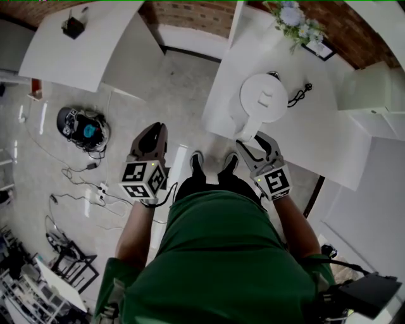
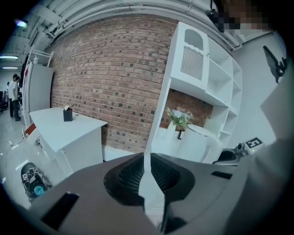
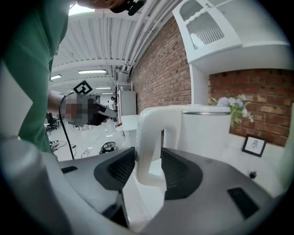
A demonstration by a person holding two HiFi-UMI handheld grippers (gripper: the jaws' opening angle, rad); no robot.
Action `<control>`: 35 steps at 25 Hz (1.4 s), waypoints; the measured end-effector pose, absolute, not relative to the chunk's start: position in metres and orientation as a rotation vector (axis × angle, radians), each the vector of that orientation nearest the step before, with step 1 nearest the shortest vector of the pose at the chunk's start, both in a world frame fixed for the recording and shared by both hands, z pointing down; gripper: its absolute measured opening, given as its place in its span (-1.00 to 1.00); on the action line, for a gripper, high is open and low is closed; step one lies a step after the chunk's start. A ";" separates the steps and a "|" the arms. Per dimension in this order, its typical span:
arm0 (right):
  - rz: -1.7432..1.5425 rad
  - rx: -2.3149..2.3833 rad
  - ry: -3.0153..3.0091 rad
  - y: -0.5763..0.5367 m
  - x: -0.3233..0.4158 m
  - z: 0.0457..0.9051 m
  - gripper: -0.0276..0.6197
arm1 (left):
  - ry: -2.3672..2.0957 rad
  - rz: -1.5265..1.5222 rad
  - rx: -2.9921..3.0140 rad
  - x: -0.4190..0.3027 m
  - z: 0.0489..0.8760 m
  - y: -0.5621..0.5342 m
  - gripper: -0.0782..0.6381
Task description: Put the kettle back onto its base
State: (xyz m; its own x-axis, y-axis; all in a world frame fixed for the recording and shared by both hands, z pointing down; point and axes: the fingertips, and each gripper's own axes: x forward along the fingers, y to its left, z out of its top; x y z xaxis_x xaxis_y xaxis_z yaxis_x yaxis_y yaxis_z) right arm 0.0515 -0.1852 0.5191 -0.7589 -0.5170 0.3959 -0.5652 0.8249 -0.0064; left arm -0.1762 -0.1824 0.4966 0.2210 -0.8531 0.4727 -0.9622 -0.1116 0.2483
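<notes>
The white kettle (image 1: 262,98) stands on the white counter (image 1: 329,136), its handle turned toward me; whatever it stands on is hidden beneath it. A black cord (image 1: 297,95) trails from its far side. My right gripper (image 1: 253,140) is at the counter's front edge. In the right gripper view its jaws (image 3: 149,160) stand open around the kettle's handle (image 3: 151,137), and the pads do not press on it. My left gripper (image 1: 152,136) hangs over the floor, left of the counter. It is shut on nothing (image 2: 148,160).
A vase of flowers (image 1: 294,19) and a small picture frame (image 1: 319,49) sit at the counter's back, under white shelves (image 2: 206,69). A white desk (image 1: 76,44) with a black cup (image 1: 74,26) stands far left. Cables and a round device (image 1: 82,126) lie on the floor.
</notes>
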 end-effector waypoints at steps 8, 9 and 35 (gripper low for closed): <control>0.076 1.046 -2.649 -0.184 0.092 0.468 -0.62 | -1.644 0.246 2.095 -0.160 0.475 -0.207 -0.62; 0.069 1.100 -2.627 -0.188 0.101 0.462 -0.66 | -1.640 0.240 2.107 -0.157 0.472 -0.210 -0.62; -0.129 1.825 -2.442 -0.238 0.218 0.292 -0.85 | -1.560 0.223 2.254 -0.130 0.440 -0.232 -0.62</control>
State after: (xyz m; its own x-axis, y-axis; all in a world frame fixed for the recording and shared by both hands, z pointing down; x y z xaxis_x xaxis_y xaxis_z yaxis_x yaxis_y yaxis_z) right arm 0.2182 -0.2384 0.2925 -0.2819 -0.9592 0.0211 -0.9516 0.2823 0.1213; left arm -0.1301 -0.2316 0.4396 0.3684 -0.8635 0.3443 -0.9255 -0.3056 0.2238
